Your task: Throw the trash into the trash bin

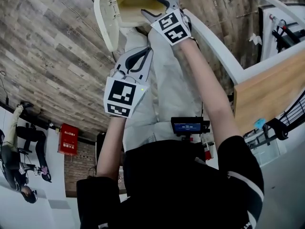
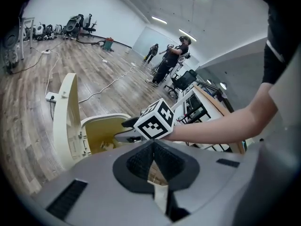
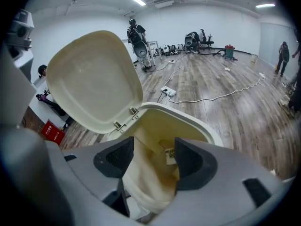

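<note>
Open wood floor at 9 o'clock of trash bin. Lid upright on bin's 9 o'clock edge. Right tool over rim, jaws apart, empty. Left tool at bin's 6 o'clock, jaws together. Trash scrap inside bin.

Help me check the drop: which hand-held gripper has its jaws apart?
The right hand-held gripper, over the open trash bin; the left hand-held gripper is shut.
</note>
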`<move>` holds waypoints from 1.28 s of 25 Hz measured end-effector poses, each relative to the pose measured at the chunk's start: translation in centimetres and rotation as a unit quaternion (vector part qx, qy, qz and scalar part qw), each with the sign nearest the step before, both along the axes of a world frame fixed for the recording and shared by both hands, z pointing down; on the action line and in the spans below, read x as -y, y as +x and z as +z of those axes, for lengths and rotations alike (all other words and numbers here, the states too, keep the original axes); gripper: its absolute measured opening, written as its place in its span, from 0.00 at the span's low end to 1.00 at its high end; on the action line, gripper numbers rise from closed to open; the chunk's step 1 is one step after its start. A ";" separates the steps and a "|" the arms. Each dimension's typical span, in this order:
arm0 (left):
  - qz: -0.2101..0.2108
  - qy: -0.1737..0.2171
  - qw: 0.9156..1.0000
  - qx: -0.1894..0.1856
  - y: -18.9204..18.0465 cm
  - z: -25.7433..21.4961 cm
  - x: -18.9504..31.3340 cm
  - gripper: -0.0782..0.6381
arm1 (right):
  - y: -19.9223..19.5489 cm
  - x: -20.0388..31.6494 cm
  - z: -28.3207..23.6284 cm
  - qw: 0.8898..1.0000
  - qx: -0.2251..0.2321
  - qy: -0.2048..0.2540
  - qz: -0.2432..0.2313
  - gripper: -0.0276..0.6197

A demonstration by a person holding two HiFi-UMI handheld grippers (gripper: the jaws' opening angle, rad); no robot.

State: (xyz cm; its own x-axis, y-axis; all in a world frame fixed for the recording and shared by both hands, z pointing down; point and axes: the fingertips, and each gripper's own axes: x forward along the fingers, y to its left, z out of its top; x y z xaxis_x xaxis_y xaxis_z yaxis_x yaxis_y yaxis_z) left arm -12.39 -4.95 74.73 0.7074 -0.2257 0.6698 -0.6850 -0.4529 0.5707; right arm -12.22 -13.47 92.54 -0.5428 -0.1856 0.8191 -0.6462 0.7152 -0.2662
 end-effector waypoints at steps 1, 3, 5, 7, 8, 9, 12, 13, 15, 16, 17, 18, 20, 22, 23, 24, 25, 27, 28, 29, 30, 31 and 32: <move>-0.003 0.001 1.000 -0.001 0.0 -0.1 0.1 0.12 | 0.1 0.0 -0.1 1.000 -0.001 0.001 0.001 0.43; -0.007 0.006 1.000 0.000 0.0 -0.4 0.2 0.12 | 0.3 0.4 -0.8 1.000 -0.007 0.007 -0.001 0.43; -0.013 0.014 1.000 0.001 0.0 -1.3 0.5 0.12 | 0.3 1.0 -2.3 1.000 -0.009 0.020 -0.001 0.43; -0.026 0.020 0.999 -0.010 -0.1 -3.3 0.5 0.12 | 0.0 1.3 -4.9 1.000 -0.005 0.031 0.000 0.43; -0.034 0.021 0.999 -0.020 -0.3 -4.7 0.4 0.12 | -0.1 1.1 -6.7 0.999 -0.005 0.035 0.000 0.39; -0.040 0.021 0.999 -0.029 -0.5 -6.2 0.2 0.12 | -0.2 0.7 -8.6 0.999 -0.006 0.039 -0.001 0.31; -0.050 0.035 0.997 -0.036 -1.5 -10.5 0.2 0.12 | -0.4 0.0 -15.0 0.998 -0.009 0.057 -0.008 0.07; -0.050 0.049 0.997 -0.031 -1.9 -11.8 0.7 0.12 | -0.5 0.1 -17.1 0.998 -0.007 0.067 -0.012 0.06; -0.049 0.085 0.995 -0.020 -2.5 -14.1 2.4 0.12 | -0.6 0.9 -20.9 0.996 0.003 0.090 -0.019 0.04; -0.050 0.103 0.993 -0.017 -2.8 -15.2 3.6 0.12 | -0.5 1.3 -22.7 0.994 0.008 0.103 -0.021 0.04; -0.054 0.118 0.991 -0.016 -3.1 -16.4 4.7 0.12 | -0.4 1.6 -24.6 0.993 0.013 0.114 -0.023 0.04; -0.060 0.129 0.990 -0.016 -3.3 -17.8 5.5 0.12 | -0.2 1.5 -26.7 0.992 0.018 0.123 -0.021 0.04; -0.070 0.150 0.986 -0.014 -3.8 -21.2 6.8 0.12 | 0.2 0.8 -31.5 0.991 0.038 0.130 -0.005 0.04; -0.070 0.184 0.980 -0.009 -3.8 -25.4 8.2 0.12 | 0.6 0.7 -36.8 0.987 0.067 0.140 0.024 0.04; -0.067 0.204 0.977 -0.005 -3.6 -27.5 8.8 0.12 | 0.8 0.9 -39.6 0.984 0.085 0.154 0.037 0.04; -0.061 0.224 0.973 0.000 -3.6 -29.4 9.2 0.12 | 0.8 1.2 -42.3 0.978 0.103 0.174 0.050 0.04; -0.053 0.242 0.969 0.006 -3.5 -31.2 9.5 0.12 | 0.8 1.6 -44.8 0.972 0.118 0.195 0.060 0.04; -0.039 0.277 0.960 0.011 -3.3 -34.5 9.9 0.12 | 1.4 2.4 -49.8 0.960 0.130 0.238 0.072 0.04; -0.034 0.294 0.955 0.008 -3.1 -36.1 10.2 0.12 | 2.0 2.9 -52.3 0.953 0.133 0.260 0.078 0.04; -0.031 0.311 0.950 0.002 -2.9 -37.7 10.3 0.12 | 2.6 3.4 -54.6 0.946 0.138 0.280 0.084 0.04; -0.028 0.327 0.945 -0.003 -2.9 -39.2 10.3 0.12 | 2.9 3.7 -56.7 0.940 0.149 0.294 0.088 0.04; -0.027 0.340 0.940 -0.005 -2.9 -40.5 10.1 0.12 | 2.9 3.7 -58.5 0.934 0.162 0.304 0.090 0.04; -0.027 0.351 0.936 -0.006 -3.0 -41.5 9.7 0.12 | 2.8 3.4 -59.9 0.930 0.174 0.311 0.088 0.04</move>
State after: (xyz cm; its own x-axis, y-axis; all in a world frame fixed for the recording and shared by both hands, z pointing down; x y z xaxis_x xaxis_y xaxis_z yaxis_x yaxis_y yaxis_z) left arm -15.44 -14.67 33.21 0.6890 -0.6426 0.3353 -0.7130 -0.6840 0.1543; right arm -9.42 -16.89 32.59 -0.6720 -0.6756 0.3034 -0.7195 0.6926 -0.0516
